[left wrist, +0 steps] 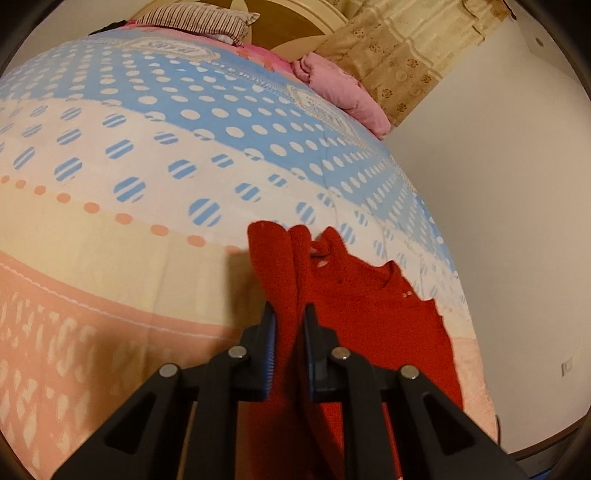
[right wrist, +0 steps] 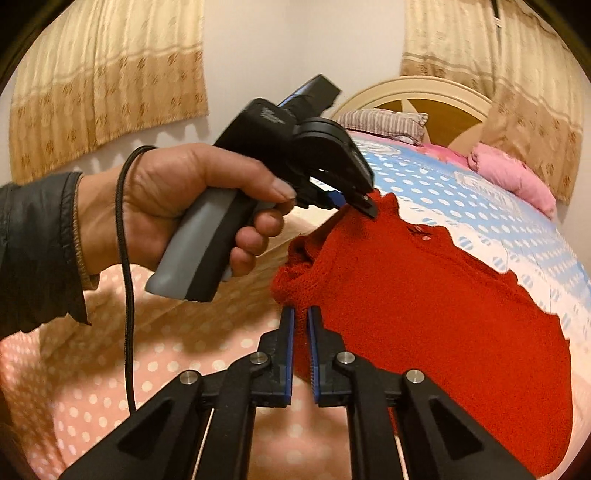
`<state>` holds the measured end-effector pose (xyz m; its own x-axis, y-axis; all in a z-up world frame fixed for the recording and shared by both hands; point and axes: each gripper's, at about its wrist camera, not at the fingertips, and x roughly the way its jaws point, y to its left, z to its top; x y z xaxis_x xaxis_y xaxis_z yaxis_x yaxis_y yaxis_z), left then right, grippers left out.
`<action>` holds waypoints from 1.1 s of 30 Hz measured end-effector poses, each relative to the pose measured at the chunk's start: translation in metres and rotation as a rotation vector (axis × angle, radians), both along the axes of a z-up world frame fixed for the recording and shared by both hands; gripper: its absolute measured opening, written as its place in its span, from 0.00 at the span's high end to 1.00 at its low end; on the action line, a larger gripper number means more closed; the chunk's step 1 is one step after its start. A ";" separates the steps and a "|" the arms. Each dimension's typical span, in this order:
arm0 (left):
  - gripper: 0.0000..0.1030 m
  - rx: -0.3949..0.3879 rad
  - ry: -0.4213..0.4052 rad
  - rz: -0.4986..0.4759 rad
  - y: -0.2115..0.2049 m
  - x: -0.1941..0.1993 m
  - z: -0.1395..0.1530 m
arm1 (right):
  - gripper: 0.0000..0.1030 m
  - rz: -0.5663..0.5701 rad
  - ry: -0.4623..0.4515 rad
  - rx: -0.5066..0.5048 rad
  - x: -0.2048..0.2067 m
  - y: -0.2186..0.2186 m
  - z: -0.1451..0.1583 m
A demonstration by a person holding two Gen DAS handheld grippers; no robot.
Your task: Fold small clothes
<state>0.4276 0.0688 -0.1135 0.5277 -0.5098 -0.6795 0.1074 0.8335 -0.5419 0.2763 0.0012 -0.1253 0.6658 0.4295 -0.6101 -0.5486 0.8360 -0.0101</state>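
At lower centre of each wrist view, the left gripper point(left wrist: 289, 314) and right gripper point(right wrist: 301, 314) each pinch the red knitted sweater point(right wrist: 424, 306) above the dotted pastel bedsheet point(left wrist: 147, 166).

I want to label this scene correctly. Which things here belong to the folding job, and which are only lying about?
For the job:
- red sweater
- left gripper, shut on the sweater
- right gripper, shut on the sweater's edge
- bedspread, the work surface

Just lying about:
- striped pillow
- pink quilt
- curtains
- headboard

Red sweater point(right wrist: 424, 295); blue, white-dotted bedspread point(left wrist: 184, 99).
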 end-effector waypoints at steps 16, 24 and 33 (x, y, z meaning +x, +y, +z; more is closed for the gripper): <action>0.87 -0.010 -0.060 -0.088 -0.080 -0.007 0.048 | 0.95 -0.100 -0.008 0.189 -0.012 -0.091 0.021; 0.87 0.010 -0.075 -0.135 -0.128 -0.006 0.056 | 0.97 -0.148 -0.001 0.244 -0.020 -0.136 0.022; 0.87 0.004 -0.054 -0.186 -0.176 -0.003 0.048 | 0.97 -0.204 0.037 0.319 -0.025 -0.188 0.015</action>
